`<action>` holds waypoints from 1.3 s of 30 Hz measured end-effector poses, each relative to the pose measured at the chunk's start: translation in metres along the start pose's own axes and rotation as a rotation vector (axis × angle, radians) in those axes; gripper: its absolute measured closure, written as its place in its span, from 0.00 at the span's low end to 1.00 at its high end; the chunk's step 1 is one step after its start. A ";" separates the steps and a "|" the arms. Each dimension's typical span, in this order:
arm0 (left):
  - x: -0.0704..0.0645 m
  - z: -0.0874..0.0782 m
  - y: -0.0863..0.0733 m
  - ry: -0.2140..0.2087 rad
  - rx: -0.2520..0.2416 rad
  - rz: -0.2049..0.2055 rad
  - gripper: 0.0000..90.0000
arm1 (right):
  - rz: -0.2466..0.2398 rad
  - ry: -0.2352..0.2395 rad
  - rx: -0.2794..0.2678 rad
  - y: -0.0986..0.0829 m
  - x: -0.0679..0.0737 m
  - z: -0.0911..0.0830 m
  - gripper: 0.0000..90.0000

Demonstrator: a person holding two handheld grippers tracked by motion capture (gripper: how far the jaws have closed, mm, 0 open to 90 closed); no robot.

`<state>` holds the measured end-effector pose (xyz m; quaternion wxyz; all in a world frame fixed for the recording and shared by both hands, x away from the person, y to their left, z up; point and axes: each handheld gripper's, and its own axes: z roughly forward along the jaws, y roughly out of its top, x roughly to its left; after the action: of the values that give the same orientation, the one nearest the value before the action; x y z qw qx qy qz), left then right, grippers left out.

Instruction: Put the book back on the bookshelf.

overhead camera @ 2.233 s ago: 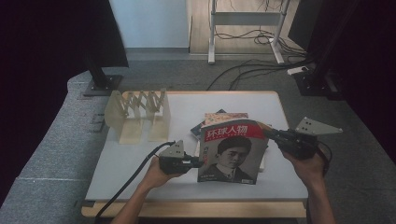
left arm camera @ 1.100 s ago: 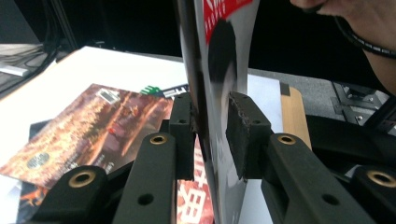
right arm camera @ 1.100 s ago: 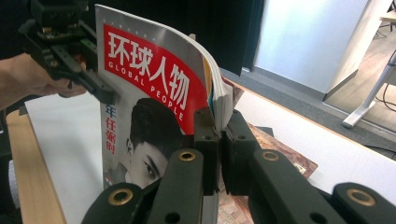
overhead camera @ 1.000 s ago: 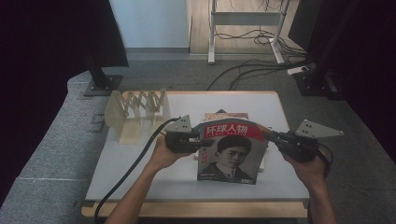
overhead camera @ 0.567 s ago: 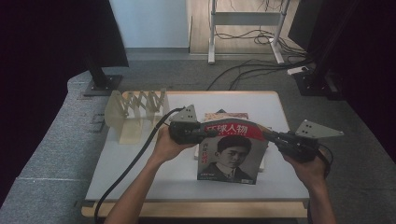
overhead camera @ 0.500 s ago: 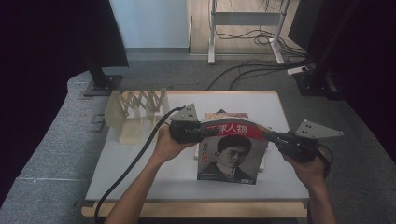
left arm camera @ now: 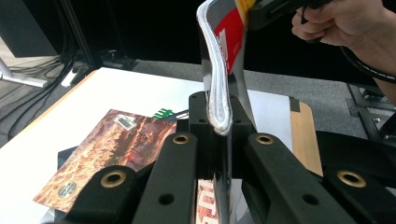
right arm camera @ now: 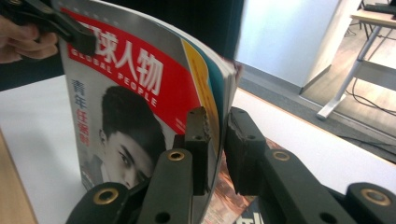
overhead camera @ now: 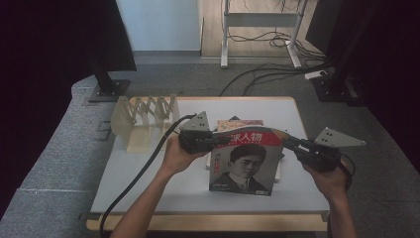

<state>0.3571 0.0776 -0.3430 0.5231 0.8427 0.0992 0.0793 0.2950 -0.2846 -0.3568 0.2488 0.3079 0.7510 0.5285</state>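
Observation:
A magazine with a red title banner and a portrait cover stands upright over the white table, bowed slightly. My left gripper is shut on its upper left corner. In the left gripper view the jaws of the left gripper clamp the magazine's edge. My right gripper is shut on the upper right edge. In the right gripper view the pads of the right gripper pinch the pages of the magazine.
More magazines lie flat behind the held one, the top one with a brown cover. A wooden accordion rack stands at the table's back left. Cables trail from both grippers.
My left gripper has slid up the magazine's left edge from near the middle to the top corner. The right gripper and the magazine have hardly moved.

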 end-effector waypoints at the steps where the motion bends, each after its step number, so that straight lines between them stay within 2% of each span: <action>1: -0.001 0.000 0.000 0.000 0.000 0.004 0.95 | 0.004 -0.003 0.002 -0.002 -0.001 0.000 0.86; 6: -0.002 -0.001 0.000 -0.005 0.000 0.002 0.95 | 0.004 -0.029 0.024 -0.012 -0.005 0.001 0.81; 11: -0.004 -0.002 0.001 0.026 0.010 0.008 0.95 | 0.014 -0.056 0.055 -0.027 -0.008 0.006 0.74; 18: -0.005 -0.002 -0.001 0.037 0.002 -0.009 0.95 | 0.042 -0.095 0.114 -0.049 -0.013 0.015 0.64; 21: -0.005 -0.003 -0.001 0.043 0.001 -0.013 0.95 | 0.051 -0.111 0.143 -0.058 -0.016 0.019 0.58; 27: -0.005 -0.004 -0.001 0.048 0.003 -0.027 0.96 | 0.087 -0.184 0.206 -0.077 -0.022 0.026 0.42; 28: -0.005 -0.004 -0.001 0.048 0.003 -0.027 0.96 | 0.087 -0.184 0.206 -0.077 -0.022 0.026 0.42; 29: -0.004 -0.005 -0.002 0.048 0.003 -0.032 0.96 | 0.095 -0.208 0.235 -0.083 -0.024 0.029 0.38; 32: -0.003 -0.006 -0.003 0.054 0.002 -0.042 0.96 | 0.101 -0.239 0.276 -0.093 -0.028 0.034 0.30; 39: 0.000 -0.011 -0.003 0.057 -0.001 -0.062 0.96 | 0.158 -0.267 0.355 -0.119 -0.036 0.046 0.15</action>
<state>0.3539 0.0887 -0.3411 0.5226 0.8365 0.1402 0.0868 0.3278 -0.3111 -0.4822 0.2456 0.4720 0.7662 0.3604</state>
